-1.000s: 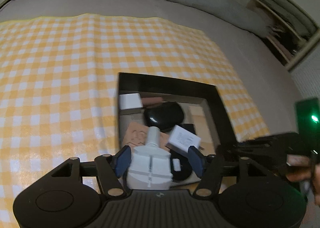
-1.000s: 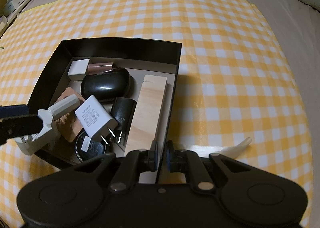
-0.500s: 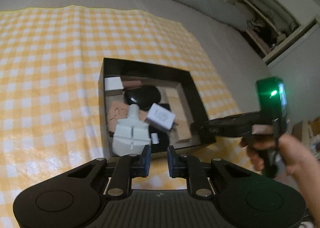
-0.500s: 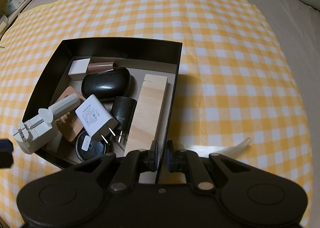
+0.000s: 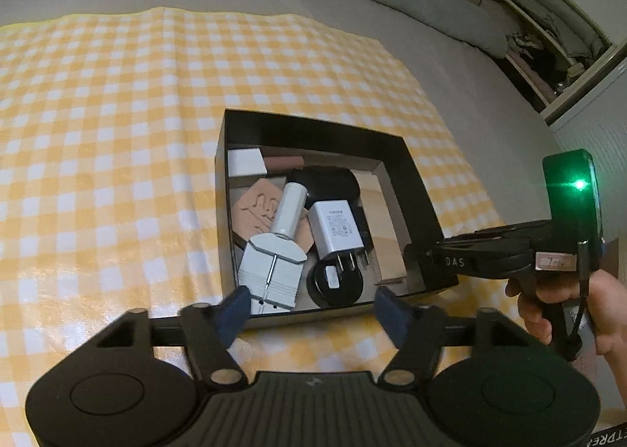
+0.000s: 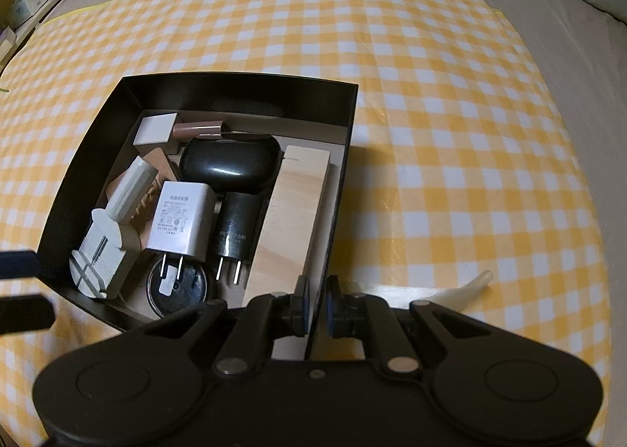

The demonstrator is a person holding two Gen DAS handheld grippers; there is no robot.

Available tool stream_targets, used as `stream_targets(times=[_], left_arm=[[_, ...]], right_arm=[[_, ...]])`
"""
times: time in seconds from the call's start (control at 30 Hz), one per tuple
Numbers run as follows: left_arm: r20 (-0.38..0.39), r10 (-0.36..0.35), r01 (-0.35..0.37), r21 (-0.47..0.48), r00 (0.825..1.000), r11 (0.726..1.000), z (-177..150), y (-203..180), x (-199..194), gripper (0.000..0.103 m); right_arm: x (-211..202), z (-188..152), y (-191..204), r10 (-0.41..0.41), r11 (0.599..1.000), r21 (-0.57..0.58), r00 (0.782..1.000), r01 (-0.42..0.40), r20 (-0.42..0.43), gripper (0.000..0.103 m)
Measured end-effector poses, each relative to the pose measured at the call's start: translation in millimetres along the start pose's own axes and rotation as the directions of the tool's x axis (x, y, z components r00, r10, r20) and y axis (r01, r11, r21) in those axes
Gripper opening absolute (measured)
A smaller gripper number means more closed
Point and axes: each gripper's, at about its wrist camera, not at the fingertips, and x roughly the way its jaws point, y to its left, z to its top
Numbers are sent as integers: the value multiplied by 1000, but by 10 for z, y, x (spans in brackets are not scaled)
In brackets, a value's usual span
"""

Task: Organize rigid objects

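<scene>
Opening wide, the left hand-held gripper (image 5: pixel 309 306) held nothing; the right hand-held gripper (image 6: pixel 316 304) pinched the black box (image 6: pixel 345 157) wall and should hold it steady.

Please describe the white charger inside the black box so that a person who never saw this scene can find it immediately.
On the yellow checked cloth stands an open black cardboard box. Near its middle lies the white rectangular plug charger, between a pale grey ribbed tool and a black plug charger. Only it has a white body with grey print and two metal prongs.
</scene>
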Motion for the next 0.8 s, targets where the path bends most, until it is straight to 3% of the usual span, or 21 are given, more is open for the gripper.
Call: stream_targets(times=[0.27,0.63,0.8], left_arm=[[16,31,-31,-9,999,999,3,2,-59,92],[38,80,-81,25,996,996,-42,-53,-128,103],[69,90,-94,55,994,994,-80,-93,-221,103]], right_arm=[[0,3,-1,-1,1000,2,1000,1,0,9],[-2,6,0,-9,1000,0,1000,9,2,9],[-8,1,5,-11,1000,-2,1000,11,4,9]])
